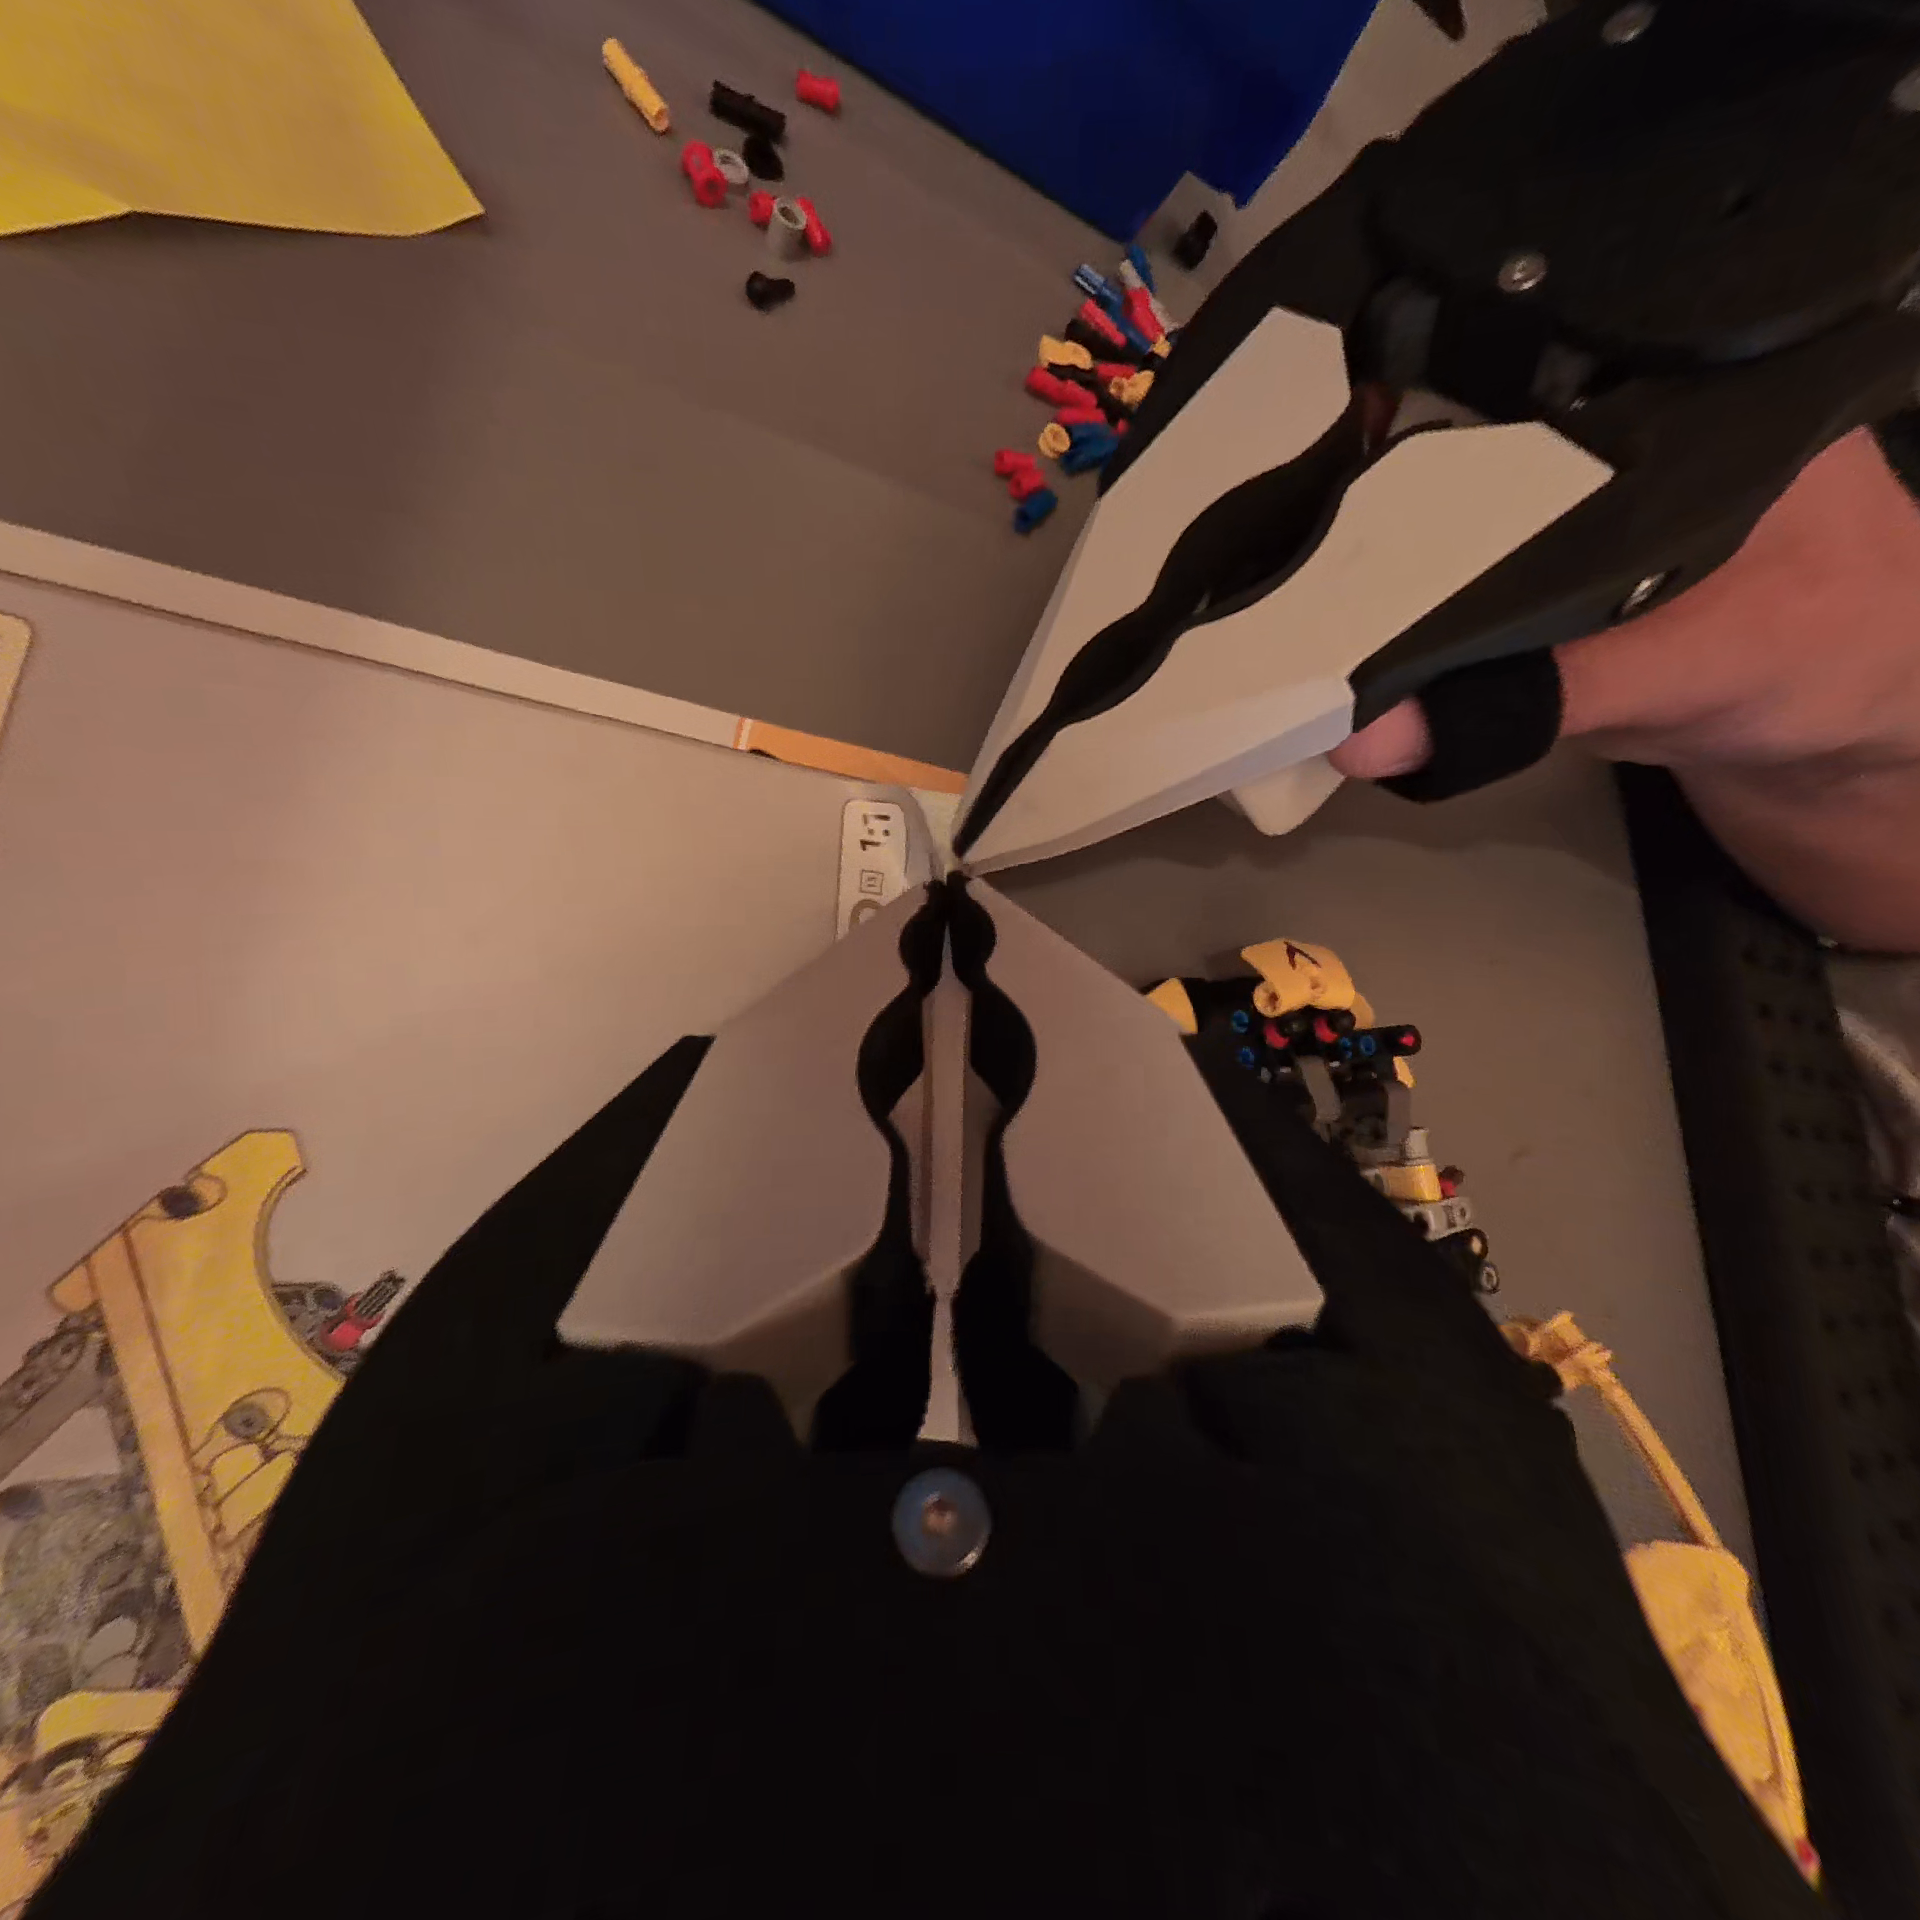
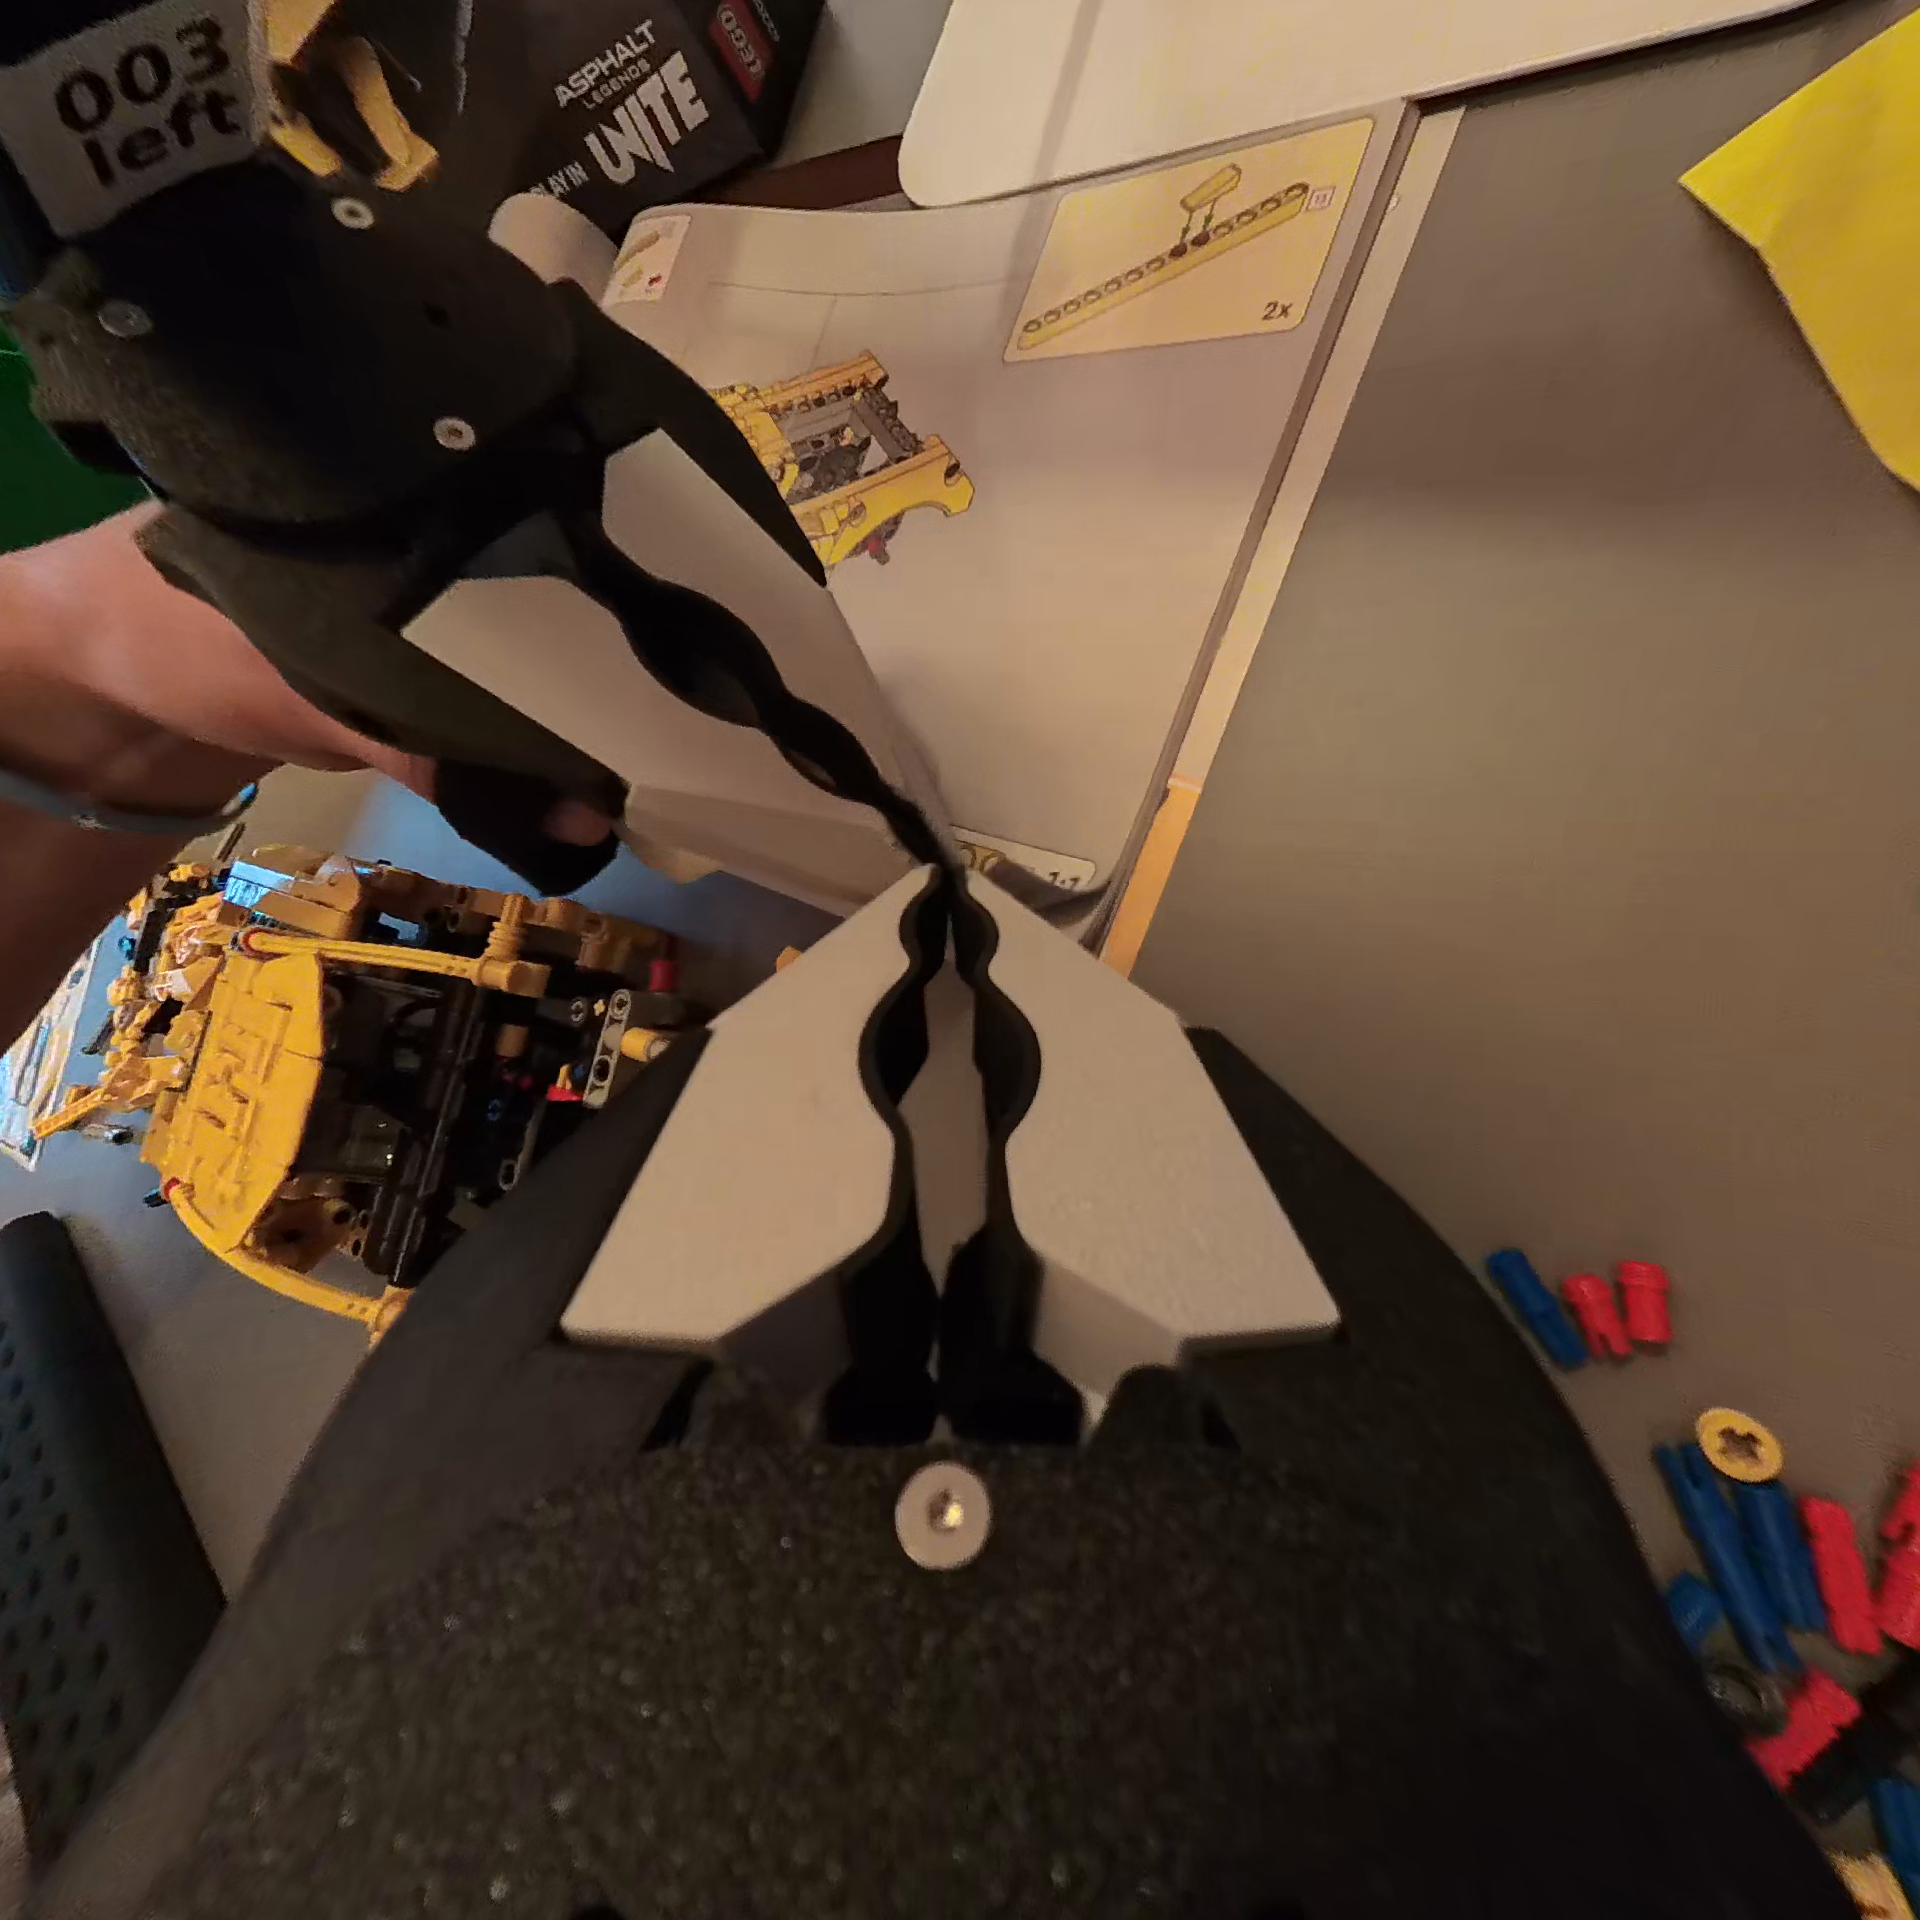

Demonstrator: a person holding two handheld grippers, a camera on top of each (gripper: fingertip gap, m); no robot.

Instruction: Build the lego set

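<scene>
The open instruction booklet point(image 1: 416, 883) lies on the grey table, and its near page corner is curled up. My left gripper point(image 1: 951, 888) and my right gripper point(image 1: 961, 844) meet tip to tip at that corner. Both are shut, with the thin page corner pinched at their tips. The right wrist view shows the same: my right gripper point(image 2: 940, 883) from below, my left gripper point(image 2: 925, 842) from the upper left, and the page point(image 2: 1039, 623) lifted beside them. The partly built yellow and black model point(image 1: 1340, 1049) stands just right of my left gripper; it also shows in the right wrist view point(image 2: 312, 1060).
A pile of red, blue and yellow pins point(image 1: 1091, 384) and a looser scatter point(image 1: 758, 177) lie beyond the booklet; pins also lie at lower right point(image 2: 1766, 1558). A yellow sheet point(image 1: 208, 125), a blue bin point(image 1: 1091, 94), a black box point(image 2: 644, 94) and a black perforated edge point(image 1: 1766, 1143) border the table. Both grippers' tips are close together, under 4 cm apart. From either gripper's tips it is about 15 cm to the looser scatter point(image 1: 758, 177).
</scene>
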